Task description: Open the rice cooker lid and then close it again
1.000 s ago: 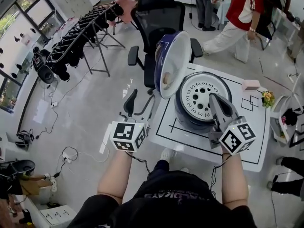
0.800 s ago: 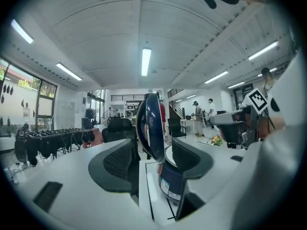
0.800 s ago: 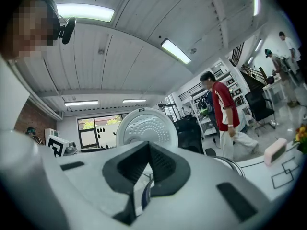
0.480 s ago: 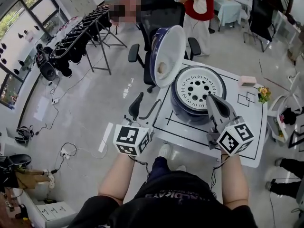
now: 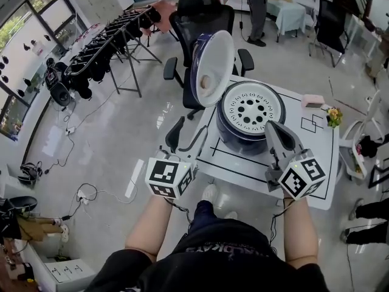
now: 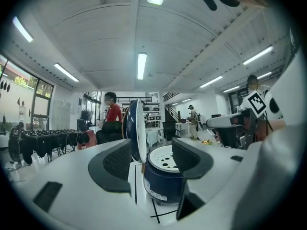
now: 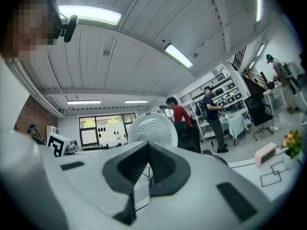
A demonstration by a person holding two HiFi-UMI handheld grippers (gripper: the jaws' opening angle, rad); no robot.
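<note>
The dark blue rice cooker point(image 5: 242, 140) stands on a white table point(image 5: 316, 163) with its white-lined lid point(image 5: 213, 69) raised upright at its left. The perforated inner plate point(image 5: 252, 109) shows on top. My left gripper point(image 5: 184, 137) is open and empty off the table's left edge, short of the cooker. Seen from the left gripper view, the cooker point(image 6: 163, 176) and lid point(image 6: 135, 131) sit between the open jaws of the left gripper point(image 6: 151, 159). My right gripper point(image 5: 271, 126) is shut and empty, its tip over the cooker's near rim. The right gripper point(image 7: 147, 163) has its jaws pressed together below the lid point(image 7: 152, 128).
A pink block point(image 5: 313, 101) and a small flower bunch point(image 5: 332, 115) lie at the table's far right. A black office chair point(image 5: 203, 23) stands behind the cooker, with a rack of dark gear point(image 5: 103, 47) to the left. People stand in the background.
Both grippers have drawn back a little from the cooker toward me. The lid stays upright. The people in the background have walked on.
</note>
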